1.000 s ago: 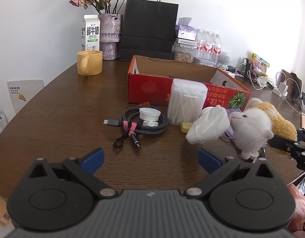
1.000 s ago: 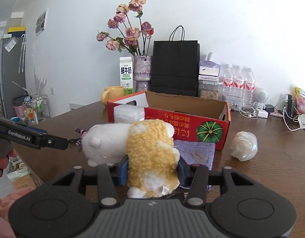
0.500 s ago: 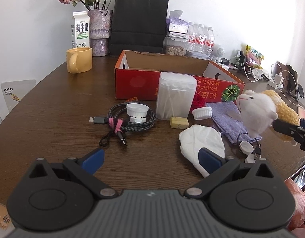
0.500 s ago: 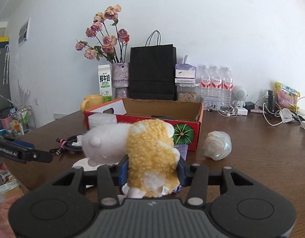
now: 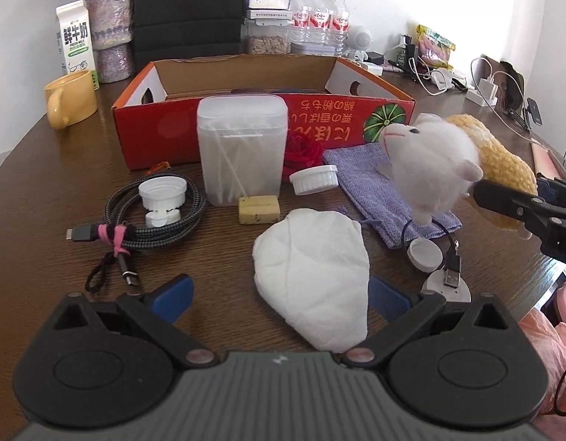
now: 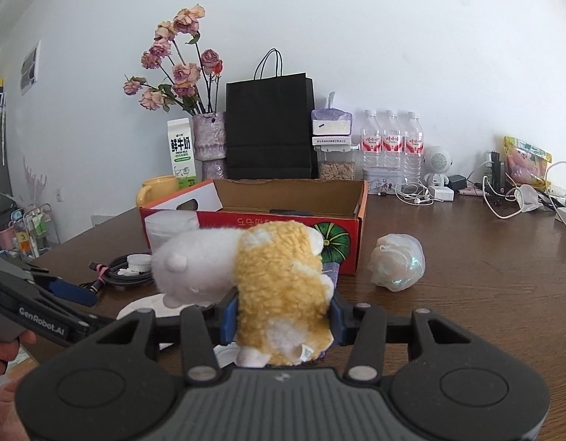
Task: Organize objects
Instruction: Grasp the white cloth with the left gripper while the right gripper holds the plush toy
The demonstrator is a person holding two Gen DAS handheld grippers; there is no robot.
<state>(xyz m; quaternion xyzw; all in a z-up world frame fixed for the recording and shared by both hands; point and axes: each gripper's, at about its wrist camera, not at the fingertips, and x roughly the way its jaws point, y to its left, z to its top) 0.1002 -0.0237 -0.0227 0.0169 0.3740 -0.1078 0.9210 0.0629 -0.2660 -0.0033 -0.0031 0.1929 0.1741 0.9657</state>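
A plush sheep point(image 6: 279, 275) with a white head and yellow woolly body hangs above the table, and my right gripper point(image 6: 281, 318) is shut on its body. In the left wrist view the plush sheep point(image 5: 430, 161) shows at the right, over a purple pouch point(image 5: 371, 187). My left gripper point(image 5: 279, 296) is open and low over the table, with a flat white cloth point(image 5: 312, 268) lying between its blue pads point(image 5: 172, 294). The open red cardboard box point(image 5: 246, 125) stands behind, a clear cotton-swab box point(image 5: 240, 150) in front of it.
On the table lie a coiled cable point(image 5: 154, 217) with a white cap point(image 5: 161, 193), a yellow block point(image 5: 259, 210), a white lid point(image 5: 314, 180) and a small charger lead point(image 5: 426, 253). A yellow mug point(image 5: 71, 99) stands left. A crumpled plastic ball point(image 6: 397, 261) sits right of the box.
My left gripper has come forward and down, so the white cloth now lies between its fingers. That cloth was bunched up beside the plush and now lies flat. The right gripper drifted slightly, still gripping.
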